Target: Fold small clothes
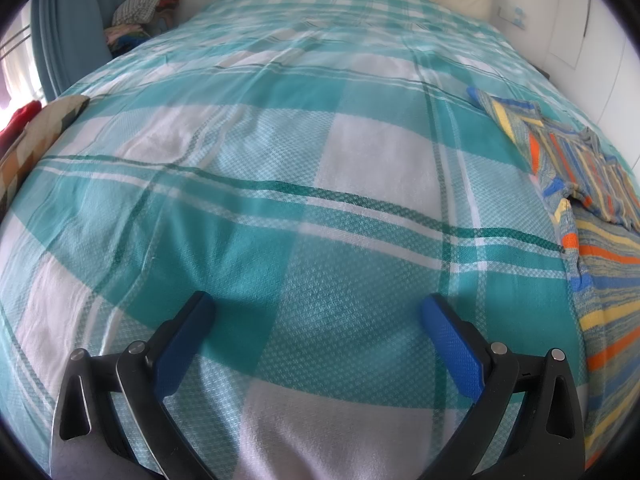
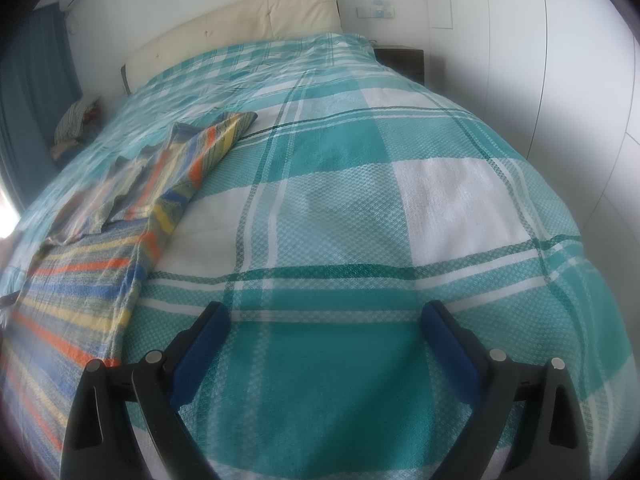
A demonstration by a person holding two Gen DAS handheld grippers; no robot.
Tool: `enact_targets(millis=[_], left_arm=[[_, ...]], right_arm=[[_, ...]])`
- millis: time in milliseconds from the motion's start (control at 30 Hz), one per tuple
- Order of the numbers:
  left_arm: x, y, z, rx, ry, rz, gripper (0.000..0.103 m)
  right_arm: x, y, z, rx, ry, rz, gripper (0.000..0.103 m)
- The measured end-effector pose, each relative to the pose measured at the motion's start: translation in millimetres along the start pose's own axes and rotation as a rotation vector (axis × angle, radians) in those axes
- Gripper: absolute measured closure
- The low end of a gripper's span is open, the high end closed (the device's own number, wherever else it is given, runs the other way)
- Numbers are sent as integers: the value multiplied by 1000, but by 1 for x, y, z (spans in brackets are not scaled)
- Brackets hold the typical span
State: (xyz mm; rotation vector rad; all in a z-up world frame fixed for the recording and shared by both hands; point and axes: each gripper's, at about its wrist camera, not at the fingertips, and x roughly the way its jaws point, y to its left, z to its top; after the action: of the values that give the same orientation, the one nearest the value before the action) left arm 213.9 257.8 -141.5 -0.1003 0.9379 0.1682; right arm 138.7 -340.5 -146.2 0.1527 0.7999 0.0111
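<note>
Striped shirt [image 2: 120, 200] lies spread flat on bedspread [image 2: 340, 200].

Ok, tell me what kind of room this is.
Most likely a bedroom: a bed under a teal plaid bedspread, a cream padded headboard, and a striped garment lying on the covers.

Striped garment [image 1: 600, 248] cut off at right frame edge; its far part blurred in right wrist view. Clothes pile [image 1: 140, 12] indistinct.
</note>
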Motion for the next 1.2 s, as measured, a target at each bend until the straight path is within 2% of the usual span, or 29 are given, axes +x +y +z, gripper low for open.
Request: enact_targets(millis=[1200], left_arm=[[2, 2, -2, -5, -6, -9, 0]], right_arm=[[-1, 0, 0, 1, 0, 4, 7]])
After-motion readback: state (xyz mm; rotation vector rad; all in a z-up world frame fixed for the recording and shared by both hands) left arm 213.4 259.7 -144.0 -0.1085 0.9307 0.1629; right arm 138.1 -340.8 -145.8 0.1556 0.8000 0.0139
